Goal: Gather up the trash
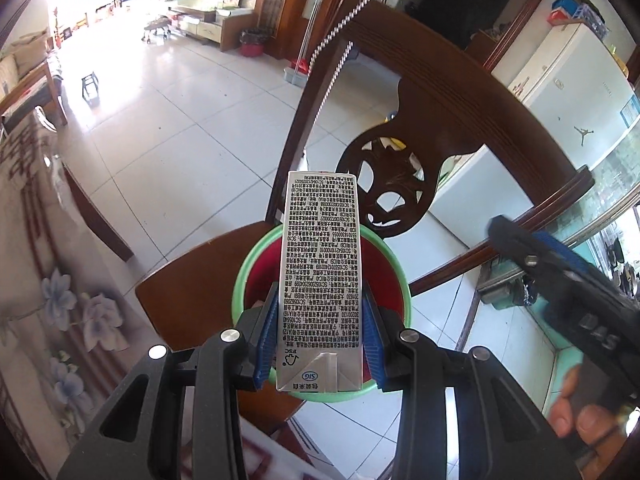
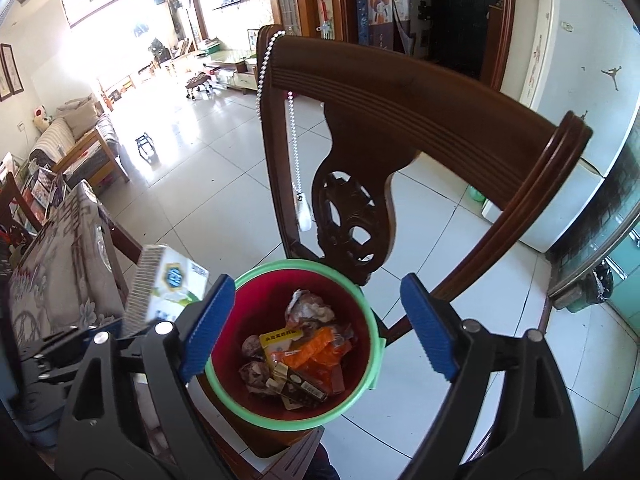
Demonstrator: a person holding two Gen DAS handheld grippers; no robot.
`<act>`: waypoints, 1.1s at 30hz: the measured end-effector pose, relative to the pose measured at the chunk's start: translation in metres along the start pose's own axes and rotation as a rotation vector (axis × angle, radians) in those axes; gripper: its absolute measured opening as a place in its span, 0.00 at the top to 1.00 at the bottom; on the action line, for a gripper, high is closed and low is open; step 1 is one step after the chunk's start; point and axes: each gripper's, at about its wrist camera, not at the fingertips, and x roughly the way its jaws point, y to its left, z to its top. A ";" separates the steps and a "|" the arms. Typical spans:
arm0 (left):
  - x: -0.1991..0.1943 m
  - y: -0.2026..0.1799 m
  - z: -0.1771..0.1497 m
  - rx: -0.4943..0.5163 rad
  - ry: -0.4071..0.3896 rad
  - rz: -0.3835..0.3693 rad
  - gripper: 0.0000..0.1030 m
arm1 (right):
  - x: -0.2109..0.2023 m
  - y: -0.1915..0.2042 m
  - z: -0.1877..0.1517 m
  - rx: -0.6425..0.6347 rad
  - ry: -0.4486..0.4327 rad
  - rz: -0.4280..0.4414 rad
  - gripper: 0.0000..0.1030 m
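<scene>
A person is collecting trash into a red bucket with a green rim (image 2: pixel 362 296) that is sitting on the seat of a dark wooden chair (image 2: pixel 420 100). The left gripper (image 1: pixel 320 332) is clamping a silver drink carton (image 1: pixel 322 264) between its blue pads, holding it over the near part of the bucket's mouth; this appears to be the drop-off step. The right gripper (image 2: pixel 316 328) is standing wide with nothing between its jaws, poised above the same bucket. The next move likely calls for the left jaws to part while the carton is hanging fully inside the rim, so it is falling in rather than tipping onto the seat. The left wrist view is hiding the bucket's contents behind the carton; the right wrist view is showing them: an orange wrapper (image 2: pixel 320 354), crumpled paper (image 2: pixel 308 308) and small packets. There the carton is appearing blurred at the near left, so its exact position over the rim is hard to judge. A floral tablecloth (image 2: pixel 60 264) is lying to the left.
</scene>
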 end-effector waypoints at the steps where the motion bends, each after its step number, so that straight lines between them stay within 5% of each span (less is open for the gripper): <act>1: 0.006 0.000 0.000 -0.002 0.009 0.001 0.66 | -0.002 -0.002 0.001 0.003 -0.004 -0.006 0.19; 3: 0.018 0.001 0.000 -0.010 0.029 -0.007 0.60 | -0.004 -0.005 0.003 0.007 -0.010 -0.014 0.19; 5: 0.021 0.002 -0.001 -0.009 0.035 0.001 0.35 | -0.007 -0.008 0.003 0.009 -0.014 -0.020 0.19; 10: -0.008 0.006 -0.007 0.025 -0.035 -0.007 0.33 | -0.019 -0.005 0.000 0.017 -0.020 -0.018 0.18; 20: -0.143 0.058 -0.045 -0.067 -0.349 0.084 0.14 | -0.070 0.064 -0.015 -0.063 -0.086 0.080 0.10; 33: -0.304 0.128 -0.124 -0.103 -0.666 0.327 0.08 | -0.171 0.183 -0.057 -0.172 -0.280 0.212 0.04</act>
